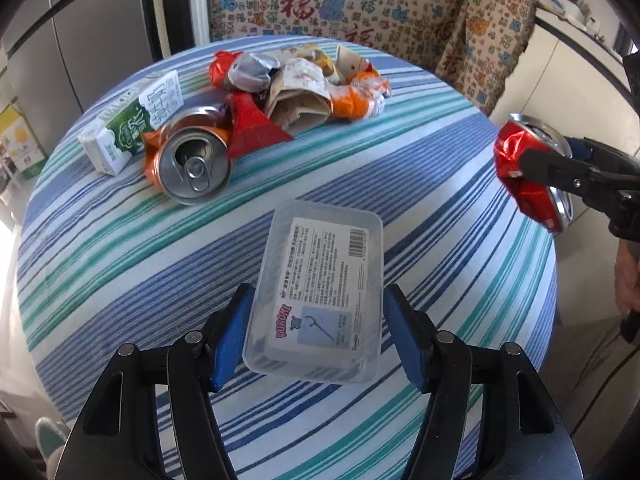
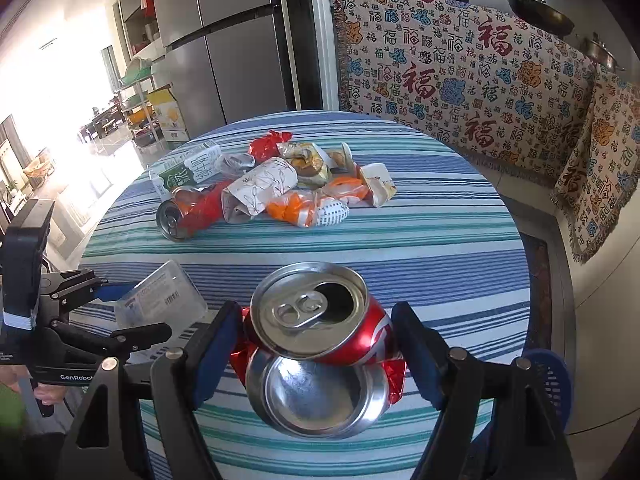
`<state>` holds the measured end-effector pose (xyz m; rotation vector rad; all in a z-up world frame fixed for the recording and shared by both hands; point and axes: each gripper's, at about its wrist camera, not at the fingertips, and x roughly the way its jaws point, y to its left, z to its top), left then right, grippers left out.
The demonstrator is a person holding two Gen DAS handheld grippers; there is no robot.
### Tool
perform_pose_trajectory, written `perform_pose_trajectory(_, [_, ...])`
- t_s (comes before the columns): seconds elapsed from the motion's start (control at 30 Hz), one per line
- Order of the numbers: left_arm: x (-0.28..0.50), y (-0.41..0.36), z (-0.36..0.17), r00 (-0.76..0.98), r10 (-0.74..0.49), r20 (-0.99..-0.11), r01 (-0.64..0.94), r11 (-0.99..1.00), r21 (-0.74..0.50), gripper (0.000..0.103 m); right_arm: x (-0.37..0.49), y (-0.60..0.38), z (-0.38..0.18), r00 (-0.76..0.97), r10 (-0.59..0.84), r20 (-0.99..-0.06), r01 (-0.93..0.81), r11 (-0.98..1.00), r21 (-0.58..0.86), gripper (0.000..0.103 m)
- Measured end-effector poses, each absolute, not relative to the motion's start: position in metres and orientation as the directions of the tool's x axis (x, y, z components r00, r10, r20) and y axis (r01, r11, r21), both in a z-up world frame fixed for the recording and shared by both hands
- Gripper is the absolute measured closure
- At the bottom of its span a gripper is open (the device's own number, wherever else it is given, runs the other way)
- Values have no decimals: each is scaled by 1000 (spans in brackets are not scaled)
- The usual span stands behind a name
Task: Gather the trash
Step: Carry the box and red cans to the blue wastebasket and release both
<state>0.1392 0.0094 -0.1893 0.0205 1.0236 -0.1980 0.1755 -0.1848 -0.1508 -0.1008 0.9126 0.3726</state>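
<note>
My left gripper (image 1: 318, 328) is shut on a clear plastic box (image 1: 320, 296) with a printed label and holds it above the striped round table (image 1: 360, 168). My right gripper (image 2: 316, 344) is shut on a crushed red can (image 2: 320, 344) and holds it over the table's near edge; the can also shows in the left wrist view (image 1: 528, 168). A heap of trash lies at the far side: an orange can (image 1: 192, 164), a green-and-white carton (image 1: 132, 124), crumpled wrappers (image 1: 304, 84) and paper (image 2: 260, 188).
A blue basket (image 2: 548, 380) sits low at the right beside the table. A patterned cloth (image 2: 460, 76) covers the counter behind. A grey fridge (image 2: 224, 40) stands at the back left. The left gripper shows at the left of the right wrist view (image 2: 132, 312).
</note>
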Motion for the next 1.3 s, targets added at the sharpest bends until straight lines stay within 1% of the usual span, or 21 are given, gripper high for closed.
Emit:
perform_pose_trajectory(0.1, [146,6,-187,487,-150,-860,193,979,-61,22,175,-189,-151,553,271,-788,-356,932,70,25])
perform_pose_trajectory(0.17, [152,2,-184,484,-148,-862,204,978,-53,21,175,-191,-150,557,269,-786,-355,932,67,25])
perform_pose_trajectory(0.2, [155,1,-184,474,-146,-868,209,977,-50,24,175,-192,-149,559,270,-784,-355,932,67,25])
perform_pose_trajectory(0.23, [159,-2,-186,454,-147,-879,222,974,-48,40,175,-194,-148,562,269,-782,-354,933,66,25])
perform_pose_trajectory(0.37, [158,-12,-186,450,-126,-884,258,966,-7,41,174,-209,-143,571,267,-776,-339,938,73,25])
perform_pose_trajectory(0.5, [158,-29,-171,466,-180,-866,260,964,-60,41,177,-232,-139,575,262,-775,-308,947,91,25])
perform_pose_trajectory(0.53, [159,-37,-165,470,-204,-859,267,960,-82,41,181,-255,-136,582,245,-776,-271,957,99,25])
perform_pose_trajectory(0.67, [175,-89,-139,480,-310,-821,341,928,-151,41,188,-316,-128,615,170,-770,-151,984,97,25])
perform_pose_trajectory(0.87, [209,-199,-119,471,-418,-777,460,868,-188,41,191,-407,-124,648,50,-760,44,994,102,24])
perform_pose_trajectory(1.13, [243,-329,-139,413,-513,-752,562,794,-233,41,201,-504,-145,640,-101,-761,270,958,101,24])
perform_pose_trajectory(1.3, [257,-377,-170,373,-523,-766,580,776,-247,41,206,-555,-175,622,-121,-774,352,926,138,24])
